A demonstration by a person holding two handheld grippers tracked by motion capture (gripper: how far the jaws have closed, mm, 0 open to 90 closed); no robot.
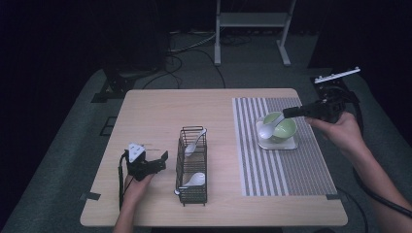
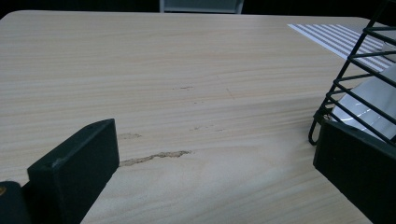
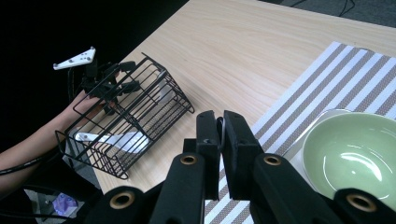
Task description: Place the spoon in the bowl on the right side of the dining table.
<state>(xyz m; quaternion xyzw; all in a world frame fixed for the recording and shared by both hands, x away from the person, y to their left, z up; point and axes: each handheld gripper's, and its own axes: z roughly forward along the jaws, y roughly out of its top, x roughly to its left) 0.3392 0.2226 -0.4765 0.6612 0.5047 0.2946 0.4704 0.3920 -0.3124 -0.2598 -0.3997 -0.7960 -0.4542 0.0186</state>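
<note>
- Sitting in a dark room, with grey floor and cables behind: pale wooden desk [image 1: 160,107], scuffed near its front-left corner.
- Resting near the desk's front-left corner: left gripper [image 1: 164,161], tongs standing wide apart with nothing between them, one jaw just beside the wire basket [image 1: 191,194].
- Standing near the middle of the front edge: that basket, carrying two white basket spoons [image 1: 195,141], one at its far end and one at its near end.
- Covering the right part of the desk: striped placemat [image 1: 311,165], bearing a white coaster [image 1: 278,144] and, on it, the green bowl [image 1: 285,127].
- Leaning on the bowl's left rim: white spoon [image 1: 266,130], handle pointing up towards the right gripper [image 1: 287,112].
- Hovering over the bowl's right side: that gripper, tongs pressed together; unable to tell whether the handle's end is pinched between them.
- Probably setting the spoon into the bowl. Doing it well likely means lowering slowly, keeping the handle against the rim, parting the tongs only once the spoon is lying settled, and lifting straight away without nudging the bowl off its coaster.
</note>
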